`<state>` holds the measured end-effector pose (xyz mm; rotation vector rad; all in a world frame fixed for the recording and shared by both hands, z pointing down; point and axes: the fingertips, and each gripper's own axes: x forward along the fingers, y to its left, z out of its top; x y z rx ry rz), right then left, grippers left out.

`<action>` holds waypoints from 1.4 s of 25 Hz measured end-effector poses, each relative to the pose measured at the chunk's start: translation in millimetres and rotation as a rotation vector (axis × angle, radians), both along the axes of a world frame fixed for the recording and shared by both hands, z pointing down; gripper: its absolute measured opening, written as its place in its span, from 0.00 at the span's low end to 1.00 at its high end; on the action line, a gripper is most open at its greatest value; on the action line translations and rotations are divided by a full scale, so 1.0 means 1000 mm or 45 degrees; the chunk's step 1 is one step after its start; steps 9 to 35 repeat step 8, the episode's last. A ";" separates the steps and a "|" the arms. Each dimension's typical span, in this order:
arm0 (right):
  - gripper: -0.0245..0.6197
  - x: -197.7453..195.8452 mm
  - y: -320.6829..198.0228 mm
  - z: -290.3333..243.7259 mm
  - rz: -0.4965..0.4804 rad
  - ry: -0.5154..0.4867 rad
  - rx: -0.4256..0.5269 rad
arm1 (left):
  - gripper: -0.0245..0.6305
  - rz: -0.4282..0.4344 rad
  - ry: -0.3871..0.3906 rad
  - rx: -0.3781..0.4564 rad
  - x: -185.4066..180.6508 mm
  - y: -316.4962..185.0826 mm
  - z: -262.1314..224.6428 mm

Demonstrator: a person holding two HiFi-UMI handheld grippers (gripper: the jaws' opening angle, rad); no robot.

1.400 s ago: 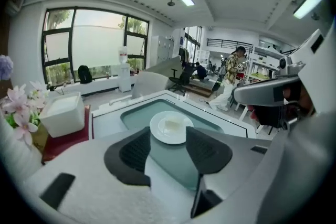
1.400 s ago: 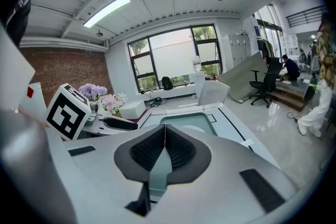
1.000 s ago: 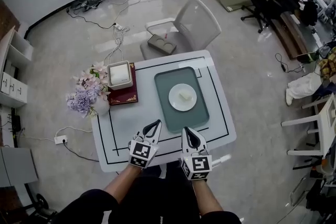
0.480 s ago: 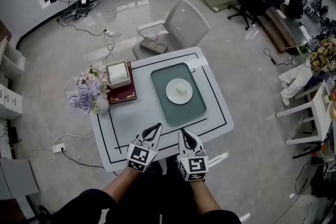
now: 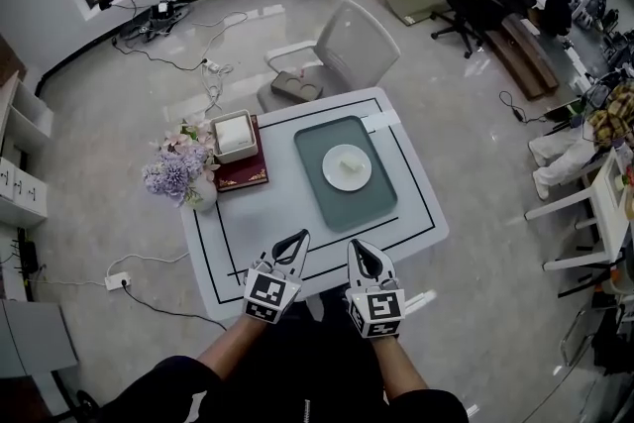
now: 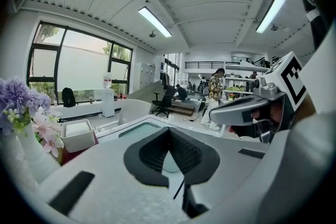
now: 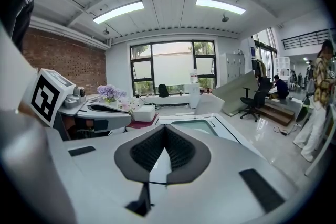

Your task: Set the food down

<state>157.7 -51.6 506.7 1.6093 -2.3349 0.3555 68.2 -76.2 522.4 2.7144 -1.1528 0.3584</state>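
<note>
Head view: the food (image 5: 350,163) lies on a white plate (image 5: 333,177) on the green tray (image 5: 342,211), well apart from both grippers. Left gripper (image 5: 300,237) and right gripper (image 5: 358,247) are clenched, both empty, at the near edge of the table (image 5: 258,223).

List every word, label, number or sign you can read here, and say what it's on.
No readable words or numbers in any view.
Left gripper and right gripper cubes: black-and-white square code patterns, not text.
Red mat under the white box: any print is too small to read.
</note>
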 end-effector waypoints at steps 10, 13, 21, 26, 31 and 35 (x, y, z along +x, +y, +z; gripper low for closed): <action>0.05 -0.015 0.009 -0.005 -0.024 -0.015 0.008 | 0.04 0.020 0.014 0.007 -0.007 0.014 -0.006; 0.05 -0.015 0.009 -0.005 -0.024 -0.015 0.008 | 0.04 0.020 0.014 0.007 -0.007 0.014 -0.006; 0.05 -0.015 0.009 -0.005 -0.024 -0.015 0.008 | 0.04 0.020 0.014 0.007 -0.007 0.014 -0.006; 0.05 -0.015 0.009 -0.005 -0.024 -0.015 0.008 | 0.04 0.020 0.014 0.007 -0.007 0.014 -0.006; 0.05 -0.015 0.009 -0.005 -0.024 -0.015 0.008 | 0.04 0.020 0.014 0.007 -0.007 0.014 -0.006; 0.05 -0.015 0.009 -0.005 -0.024 -0.015 0.008 | 0.04 0.020 0.014 0.007 -0.007 0.014 -0.006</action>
